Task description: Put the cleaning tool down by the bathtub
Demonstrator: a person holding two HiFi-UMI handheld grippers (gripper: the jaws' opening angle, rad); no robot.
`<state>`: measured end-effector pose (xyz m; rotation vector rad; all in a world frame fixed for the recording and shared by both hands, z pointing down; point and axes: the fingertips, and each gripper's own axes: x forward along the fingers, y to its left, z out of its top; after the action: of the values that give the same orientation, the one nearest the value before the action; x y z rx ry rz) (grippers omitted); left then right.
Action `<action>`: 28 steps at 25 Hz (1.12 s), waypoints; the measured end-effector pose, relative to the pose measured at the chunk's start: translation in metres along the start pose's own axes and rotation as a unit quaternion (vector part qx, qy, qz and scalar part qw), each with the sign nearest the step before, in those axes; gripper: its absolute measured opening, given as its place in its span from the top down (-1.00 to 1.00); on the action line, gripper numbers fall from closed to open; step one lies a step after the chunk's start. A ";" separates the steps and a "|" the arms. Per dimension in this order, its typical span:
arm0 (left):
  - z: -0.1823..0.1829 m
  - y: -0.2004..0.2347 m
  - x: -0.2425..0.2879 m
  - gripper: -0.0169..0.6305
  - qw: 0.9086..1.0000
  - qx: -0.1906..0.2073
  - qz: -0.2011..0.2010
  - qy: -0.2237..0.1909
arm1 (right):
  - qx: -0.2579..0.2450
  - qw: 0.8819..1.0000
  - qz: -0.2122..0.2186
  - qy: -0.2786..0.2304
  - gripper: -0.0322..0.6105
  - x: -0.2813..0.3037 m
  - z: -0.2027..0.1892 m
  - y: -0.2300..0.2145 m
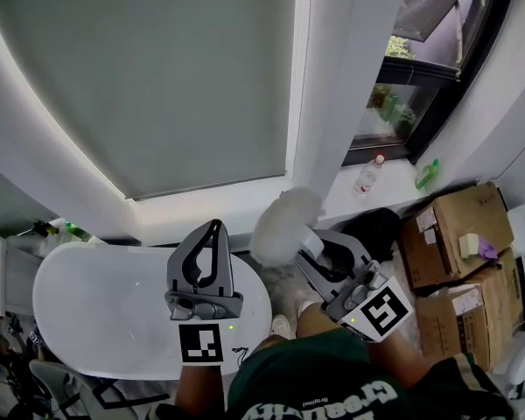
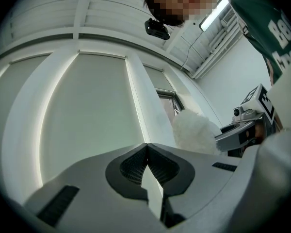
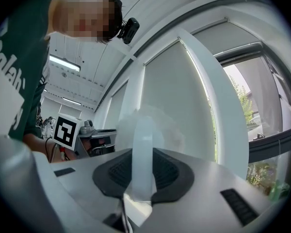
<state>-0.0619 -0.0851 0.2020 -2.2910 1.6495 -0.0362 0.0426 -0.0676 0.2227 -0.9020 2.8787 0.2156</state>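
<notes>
Beneath a drawn window blind [image 1: 157, 77], a white bathtub [image 1: 79, 313] fills the head view's lower left, and cardboard boxes [image 1: 451, 234] stand at 3 o'clock. The right gripper [image 1: 311, 248] pinches the cleaning tool [image 1: 284, 224], a fluffy white duster, by its pale translucent handle [image 3: 142, 154]. In the right gripper view the handle runs up between the dark pads [image 3: 116, 171], both pressed against it.

The tool's long axis carries on along the line of the jaws. From the head view, its fluffy end points toward 10 o'clock from the gripper, out toward the blind and a little above level. The bathtub's rounded end lies near, at about 8 o'clock from that gripper, and a strip of speckled floor [image 1: 284, 289] between tub and boxes sits under the tool. That strip looks the likely resting place, so the coming move should be mostly downward, with the fluffy end tipped lower.

The left gripper [image 1: 212, 230] hovers over the tub's end, jaws pressed together on nothing, at 9 o'clock from the duster and just beside it. The right hand alone bears the tool.
</notes>
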 end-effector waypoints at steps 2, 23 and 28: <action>-0.005 0.000 0.006 0.92 1.000 0.000 0.005 0.004 | 0.004 1.000 0.005 0.026 0.62 0.001 -0.010 -0.004; -0.103 0.043 0.089 0.92 0.987 -0.013 0.134 0.083 | 0.083 0.983 0.147 0.071 0.62 0.106 -0.116 -0.088; -0.138 0.073 0.103 0.92 0.979 -0.019 0.181 0.093 | 0.090 0.974 0.188 0.088 0.62 0.148 -0.162 -0.092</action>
<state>-0.1223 -0.2341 0.2963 -2.0281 2.1579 -0.1408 -0.0359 -0.2526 0.3503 -0.3554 3.1462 -0.0980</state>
